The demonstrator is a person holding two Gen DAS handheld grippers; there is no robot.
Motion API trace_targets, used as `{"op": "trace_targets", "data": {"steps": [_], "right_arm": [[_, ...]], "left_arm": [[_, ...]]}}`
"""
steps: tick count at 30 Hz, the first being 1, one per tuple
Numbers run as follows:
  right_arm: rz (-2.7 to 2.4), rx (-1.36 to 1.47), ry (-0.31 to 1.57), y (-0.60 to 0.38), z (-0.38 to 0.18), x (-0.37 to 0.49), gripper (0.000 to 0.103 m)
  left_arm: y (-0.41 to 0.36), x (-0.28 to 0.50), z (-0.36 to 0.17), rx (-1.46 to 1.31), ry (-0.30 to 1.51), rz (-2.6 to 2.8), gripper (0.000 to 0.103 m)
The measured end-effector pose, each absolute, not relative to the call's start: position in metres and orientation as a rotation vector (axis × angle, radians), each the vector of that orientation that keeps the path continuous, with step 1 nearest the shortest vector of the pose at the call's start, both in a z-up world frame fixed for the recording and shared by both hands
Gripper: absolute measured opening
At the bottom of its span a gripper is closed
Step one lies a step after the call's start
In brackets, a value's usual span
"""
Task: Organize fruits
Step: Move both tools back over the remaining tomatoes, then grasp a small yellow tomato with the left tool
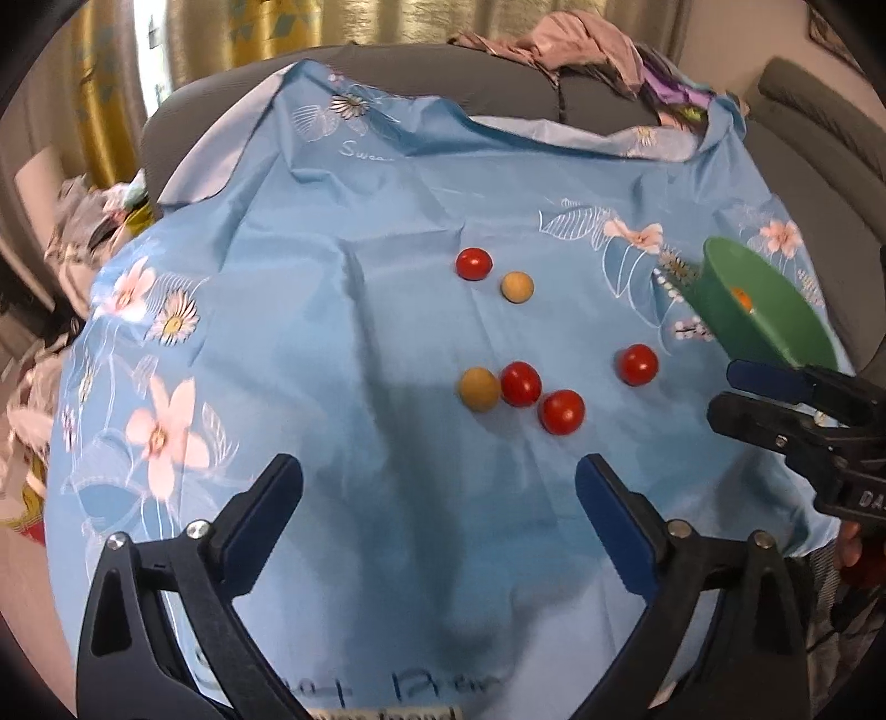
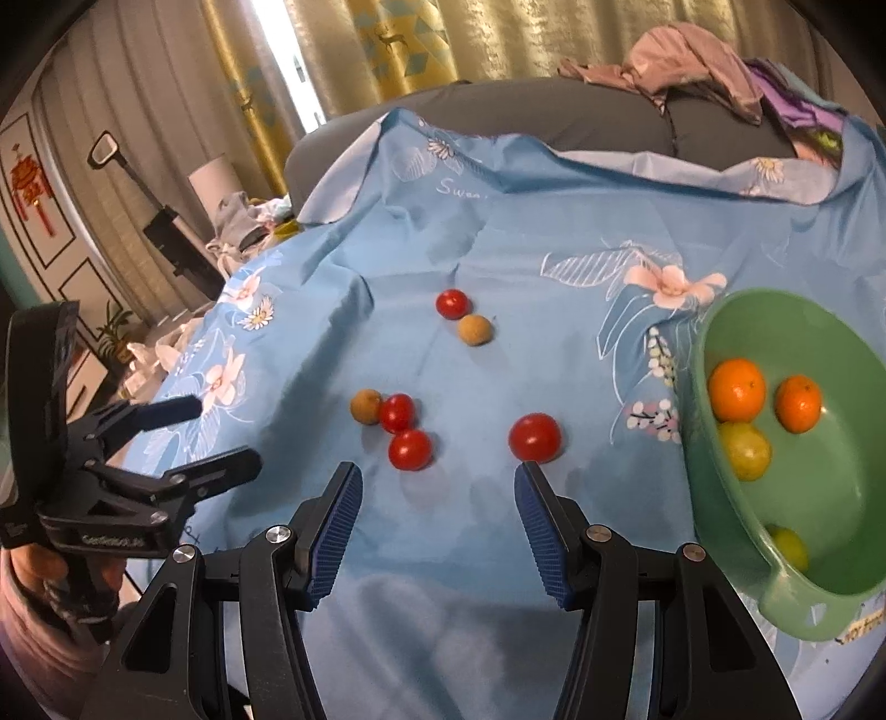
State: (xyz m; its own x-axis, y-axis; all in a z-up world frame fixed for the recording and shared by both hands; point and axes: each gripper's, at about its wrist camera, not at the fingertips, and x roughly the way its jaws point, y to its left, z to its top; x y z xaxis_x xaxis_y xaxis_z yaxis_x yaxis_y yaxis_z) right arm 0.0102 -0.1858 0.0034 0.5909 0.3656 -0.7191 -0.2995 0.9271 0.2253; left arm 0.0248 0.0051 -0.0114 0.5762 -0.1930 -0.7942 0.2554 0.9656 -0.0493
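Note:
Several red tomatoes and two tan round fruits lie on a blue flowered cloth (image 1: 343, 343). A near pair of tomatoes (image 1: 520, 383) (image 1: 561, 411) sits beside a tan fruit (image 1: 479, 389); a lone tomato (image 1: 638, 364) (image 2: 535, 437) lies to the right. A far tomato (image 1: 474, 264) and tan fruit (image 1: 516, 287) lie behind. A green bowl (image 2: 720, 498) at right holds two oranges (image 2: 737, 389) and yellow-green fruits (image 2: 745, 450). My left gripper (image 1: 440, 493) is open and empty, short of the fruits. My right gripper (image 2: 437, 487) is open and empty, just short of the lone tomato.
The cloth (image 2: 498, 249) covers a grey sofa (image 2: 554, 111). Crumpled clothes (image 2: 681, 55) lie on the sofa back. Yellow curtains (image 2: 387, 39) hang behind. Clutter (image 2: 243, 221) sits at left of the sofa. The cloth drops off at its left and near edges.

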Motion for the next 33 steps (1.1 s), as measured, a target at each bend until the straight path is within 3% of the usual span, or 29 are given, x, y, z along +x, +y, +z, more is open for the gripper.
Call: {"op": "trace_targets", "data": {"steps": [6, 8, 15, 19, 29, 33], "right_arm": [[0.409, 0.105, 0.869, -0.188, -0.006, 0.023, 0.058], [0.416, 0.114, 0.871, -0.189, -0.009, 0.027, 0.058], [0.424, 0.131, 0.885, -0.192, -0.017, 0.039, 0.058], [0.427, 0.134, 0.885, -0.191, -0.019, 0.044, 0.058], [0.432, 0.12, 0.887, -0.184, -0.023, 0.065, 0.058], [0.428, 0.119, 0.9, -0.18, -0.025, 0.081, 0.058]], "left_arm": [[-0.01, 0.056, -0.029, 0.185, 0.956, -0.291, 0.087], [-0.013, 0.065, -0.035, 0.208, 0.975, -0.299, 0.076], [-0.021, 0.09, -0.049, 0.241, 1.01, -0.324, 0.059], [-0.03, 0.092, -0.057, 0.299, 1.016, -0.331, 0.057], [-0.031, 0.101, -0.064, 0.267, 1.031, -0.357, 0.026], [-0.025, 0.102, -0.062, 0.205, 1.035, -0.363, 0.026]]}}
